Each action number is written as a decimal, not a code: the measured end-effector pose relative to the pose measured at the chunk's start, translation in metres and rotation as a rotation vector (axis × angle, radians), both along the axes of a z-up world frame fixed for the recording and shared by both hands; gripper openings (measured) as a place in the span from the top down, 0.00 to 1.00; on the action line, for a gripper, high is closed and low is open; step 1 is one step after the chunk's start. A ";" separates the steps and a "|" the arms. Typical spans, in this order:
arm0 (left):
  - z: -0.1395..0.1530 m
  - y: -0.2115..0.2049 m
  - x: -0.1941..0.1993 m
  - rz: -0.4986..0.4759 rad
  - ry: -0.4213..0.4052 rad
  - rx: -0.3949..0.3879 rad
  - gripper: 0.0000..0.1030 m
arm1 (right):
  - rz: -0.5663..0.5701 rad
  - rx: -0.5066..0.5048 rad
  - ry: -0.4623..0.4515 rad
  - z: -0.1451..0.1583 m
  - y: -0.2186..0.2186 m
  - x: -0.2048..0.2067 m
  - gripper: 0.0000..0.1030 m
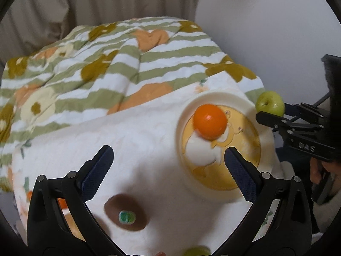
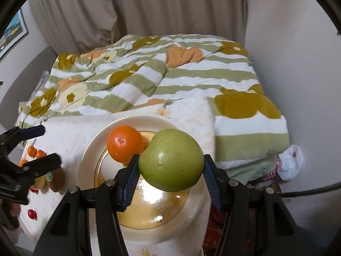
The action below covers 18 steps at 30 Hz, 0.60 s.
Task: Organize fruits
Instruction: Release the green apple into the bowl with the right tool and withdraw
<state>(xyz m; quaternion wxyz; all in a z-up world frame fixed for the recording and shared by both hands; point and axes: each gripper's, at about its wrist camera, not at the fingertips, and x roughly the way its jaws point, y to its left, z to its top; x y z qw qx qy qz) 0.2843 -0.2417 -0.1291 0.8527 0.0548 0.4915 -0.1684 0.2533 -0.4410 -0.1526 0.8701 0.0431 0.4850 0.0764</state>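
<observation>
On the left, the left gripper [image 1: 168,170] hangs above the white cloth [image 1: 149,149] with its jaws wide open and nothing between them. Just under it lies a brown kiwi [image 1: 125,212] with a green sticker, and a second green fruit [image 1: 197,251] shows at the lower edge of the left wrist view. Small red and orange fruits [image 2: 32,213] lie near the left edge of the cloth.

In the middle stands the cream plate [image 2: 89,160] with a yellow centre; an orange [image 2: 124,144] already rests in it, toward the far side.

On the right, the right gripper [image 2: 170,168] has its jaws closed on a green apple [image 2: 171,160], one blue pad on each side, and carries it over the near part of the plate, just beside the orange.

The risks, as I judge them: the apple is round and smooth, so it may slip from the pads if the gripper tilts. If it is released from too high, it may roll, push the orange, or leave the plate, because the cloth lies on a soft bed [image 2: 191,74] and the plate may not sit level.

The right gripper points forward and somewhat downward, with its jaws roughly level. The left gripper looks down steeply at the cloth, well apart from the apple.
</observation>
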 end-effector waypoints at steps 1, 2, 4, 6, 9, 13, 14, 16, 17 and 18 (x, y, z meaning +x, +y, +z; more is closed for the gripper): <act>-0.001 0.004 -0.003 0.011 0.004 0.006 0.00 | 0.014 -0.002 0.002 -0.004 0.002 0.002 0.48; -0.002 0.007 -0.005 0.019 0.007 0.012 0.00 | 0.027 -0.011 0.002 -0.007 0.005 0.003 0.48; -0.004 0.012 -0.010 0.035 0.014 0.023 0.00 | 0.055 -0.046 0.002 -0.013 0.011 0.006 0.48; -0.006 0.016 -0.015 0.050 0.022 0.027 0.00 | 0.075 -0.070 0.004 -0.019 0.016 0.008 0.48; -0.007 0.019 -0.023 0.068 0.026 0.038 0.00 | 0.082 -0.072 0.015 -0.026 0.014 0.010 0.48; -0.008 0.021 -0.032 0.088 0.033 0.046 0.00 | 0.081 -0.102 0.021 -0.032 0.013 0.012 0.48; -0.009 0.021 -0.034 0.093 0.034 0.045 0.00 | 0.085 -0.101 0.023 -0.033 0.014 0.012 0.48; -0.009 0.022 -0.038 0.102 0.036 0.045 0.00 | 0.093 -0.117 0.017 -0.034 0.016 0.012 0.48; -0.009 0.023 -0.041 0.108 0.038 0.046 0.00 | 0.095 -0.126 0.014 -0.034 0.017 0.012 0.48; -0.009 0.023 -0.043 0.114 0.039 0.047 0.00 | 0.100 -0.140 0.011 -0.035 0.018 0.012 0.48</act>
